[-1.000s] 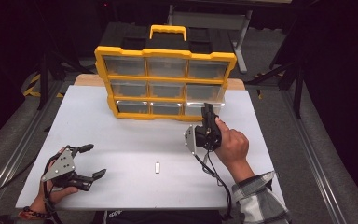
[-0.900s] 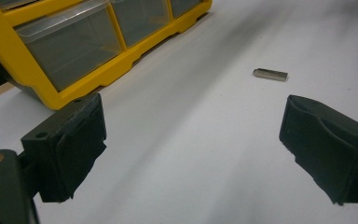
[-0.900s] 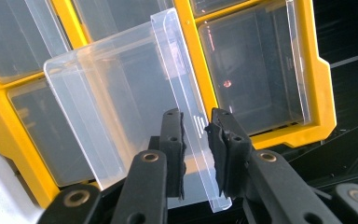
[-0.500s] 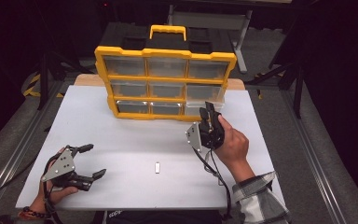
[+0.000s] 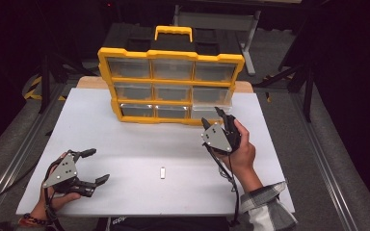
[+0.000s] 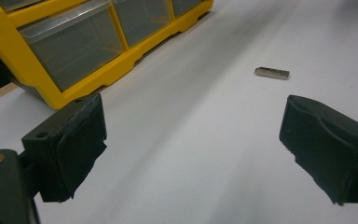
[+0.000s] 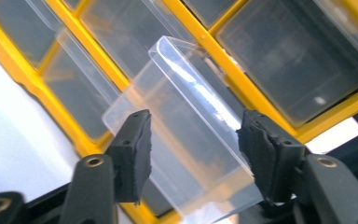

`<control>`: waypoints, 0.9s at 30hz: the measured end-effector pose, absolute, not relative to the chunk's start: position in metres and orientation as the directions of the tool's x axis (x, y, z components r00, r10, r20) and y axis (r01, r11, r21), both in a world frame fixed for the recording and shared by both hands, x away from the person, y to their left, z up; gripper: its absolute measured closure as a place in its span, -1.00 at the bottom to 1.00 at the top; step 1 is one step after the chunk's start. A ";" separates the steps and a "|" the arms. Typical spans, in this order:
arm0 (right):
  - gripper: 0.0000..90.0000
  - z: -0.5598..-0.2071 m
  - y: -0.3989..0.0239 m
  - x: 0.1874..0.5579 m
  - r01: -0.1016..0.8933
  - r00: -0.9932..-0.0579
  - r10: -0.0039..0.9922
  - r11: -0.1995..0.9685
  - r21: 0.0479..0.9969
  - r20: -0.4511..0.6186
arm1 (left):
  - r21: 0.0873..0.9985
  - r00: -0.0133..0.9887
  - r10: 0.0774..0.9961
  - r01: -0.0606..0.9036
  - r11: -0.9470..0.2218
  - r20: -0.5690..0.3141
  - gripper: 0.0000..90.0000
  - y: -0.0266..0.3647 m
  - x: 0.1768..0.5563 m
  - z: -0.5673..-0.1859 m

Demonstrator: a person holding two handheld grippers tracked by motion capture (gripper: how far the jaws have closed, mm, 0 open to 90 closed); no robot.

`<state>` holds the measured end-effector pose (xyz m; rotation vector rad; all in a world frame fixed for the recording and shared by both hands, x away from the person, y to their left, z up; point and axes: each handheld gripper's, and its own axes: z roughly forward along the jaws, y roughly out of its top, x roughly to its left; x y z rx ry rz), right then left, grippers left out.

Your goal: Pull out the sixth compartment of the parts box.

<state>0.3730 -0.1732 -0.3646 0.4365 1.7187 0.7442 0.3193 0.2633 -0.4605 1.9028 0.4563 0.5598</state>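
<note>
White tabletop (image 5: 125, 130) w/ dark floor all round, yellow drawer cabinet (image 5: 171, 72) standing at the far edge. Right gripper (image 5: 218, 121) sits right in front of the cabinet's bottom-right clear drawer (image 7: 186, 135), which is pulled partway out toward it. Jaws have just been opening; they straddle the drawer front, pads look off the plastic, so nothing gripped. Drawer's long axis runs straight out of the cabinet toward that hand, so right is far nearer. Left gripper (image 5: 89, 166) rests at the near-left corner, wide open & empty, well apart, w/ a small metal piece (image 5: 163, 173) lying between the two.
</note>
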 end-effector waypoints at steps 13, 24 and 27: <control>-0.38 -0.369 -0.183 0.367 -0.092 -0.414 0.730 0.561 0.823 -0.544 | 0.922 0.816 0.548 0.050 -0.385 0.185 -0.82 0.263 0.318 -0.460; -0.55 -0.382 -0.183 0.363 -0.056 -0.502 0.718 0.529 0.847 -0.482 | 0.921 0.817 0.545 0.046 -0.388 0.188 -0.82 0.263 0.317 -0.460; -0.60 -0.385 -0.184 0.363 -0.044 -0.519 0.717 0.521 0.852 -0.465 | 0.920 0.816 0.545 0.041 -0.390 0.194 -0.82 0.263 0.317 -0.459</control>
